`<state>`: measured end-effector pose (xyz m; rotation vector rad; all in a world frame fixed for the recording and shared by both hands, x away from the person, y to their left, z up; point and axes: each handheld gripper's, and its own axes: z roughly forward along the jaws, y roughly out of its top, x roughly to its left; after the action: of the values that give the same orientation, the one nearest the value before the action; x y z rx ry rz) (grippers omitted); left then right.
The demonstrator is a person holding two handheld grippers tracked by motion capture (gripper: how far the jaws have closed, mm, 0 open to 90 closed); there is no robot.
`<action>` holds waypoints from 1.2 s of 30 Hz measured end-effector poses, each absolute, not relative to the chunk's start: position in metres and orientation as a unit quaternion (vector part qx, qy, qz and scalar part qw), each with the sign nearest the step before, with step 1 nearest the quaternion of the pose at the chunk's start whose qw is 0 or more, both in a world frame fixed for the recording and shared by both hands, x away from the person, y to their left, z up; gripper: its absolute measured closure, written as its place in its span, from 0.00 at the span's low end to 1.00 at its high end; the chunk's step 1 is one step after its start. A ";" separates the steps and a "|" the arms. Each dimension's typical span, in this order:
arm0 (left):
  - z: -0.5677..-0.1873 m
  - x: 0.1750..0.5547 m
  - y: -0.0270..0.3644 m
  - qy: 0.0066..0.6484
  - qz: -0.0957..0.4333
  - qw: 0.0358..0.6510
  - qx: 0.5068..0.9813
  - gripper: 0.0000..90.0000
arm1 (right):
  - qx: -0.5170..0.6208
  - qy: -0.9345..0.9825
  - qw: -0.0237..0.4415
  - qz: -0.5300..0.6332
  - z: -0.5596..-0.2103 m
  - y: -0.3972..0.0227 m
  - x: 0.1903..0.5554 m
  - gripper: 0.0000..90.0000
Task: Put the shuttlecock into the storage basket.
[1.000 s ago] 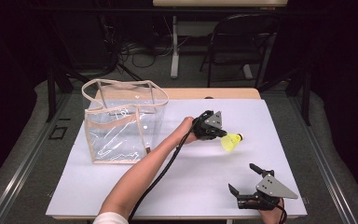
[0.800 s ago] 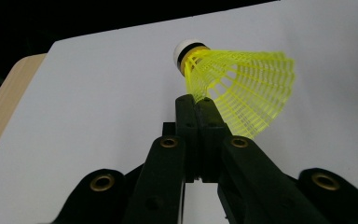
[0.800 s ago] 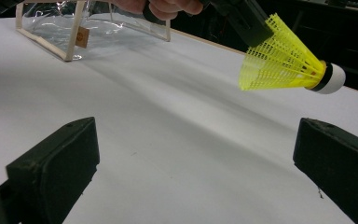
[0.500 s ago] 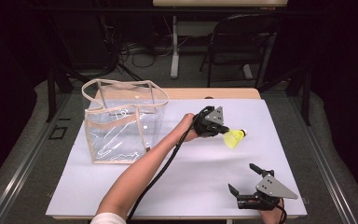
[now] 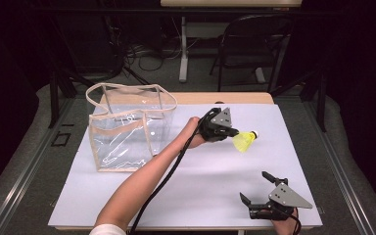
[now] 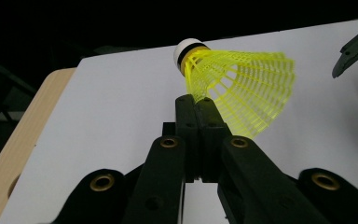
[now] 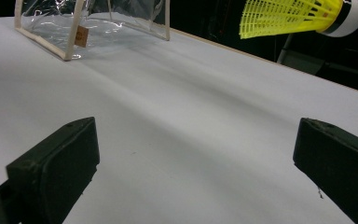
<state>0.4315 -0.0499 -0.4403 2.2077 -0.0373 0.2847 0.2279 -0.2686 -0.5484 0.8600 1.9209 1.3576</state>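
Note:
A yellow mesh shuttlecock [image 5: 245, 140] with a white cork tip hangs above the white table top [image 5: 200, 176], right of centre. My left gripper [image 5: 232, 132] is shut on the edge of its skirt; in the left gripper view the closed jaws pinch the shuttlecock [image 6: 235, 86] at their tips [image 6: 198, 105]. My right gripper [image 5: 258, 187] rests near the table's front right corner with its jaws wide apart and nothing between them. From the right gripper view the shuttlecock [image 7: 293, 16] floats high at the top right.
A clear plastic bag [image 5: 127, 128] with beige trim and handles stands open on the table's left side, also seen as the bag [image 7: 93, 21] far off in the right gripper view. A chair [image 5: 252, 44] and desk legs stand beyond the table.
The left gripper has carried the shuttlecock slightly up and to the right, off the table surface. The right gripper has stayed in place.

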 end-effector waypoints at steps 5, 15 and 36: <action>-0.437 0.432 -0.044 0.003 0.124 0.438 0.890 1.00 | 0.326 0.729 0.314 0.514 -0.549 -0.269 0.228 0.00; -0.427 0.433 -0.025 0.034 0.138 0.449 0.882 1.00 | 0.327 0.729 0.314 0.513 -0.549 -0.269 0.229 0.00; -0.408 0.435 0.010 0.068 0.165 0.466 0.867 1.00 | 0.327 0.729 0.316 0.511 -0.549 -0.269 0.229 0.00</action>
<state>0.4355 0.0099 -0.4075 2.1278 0.1658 0.4055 0.2286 -0.2688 -0.5491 0.8608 1.9195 1.3465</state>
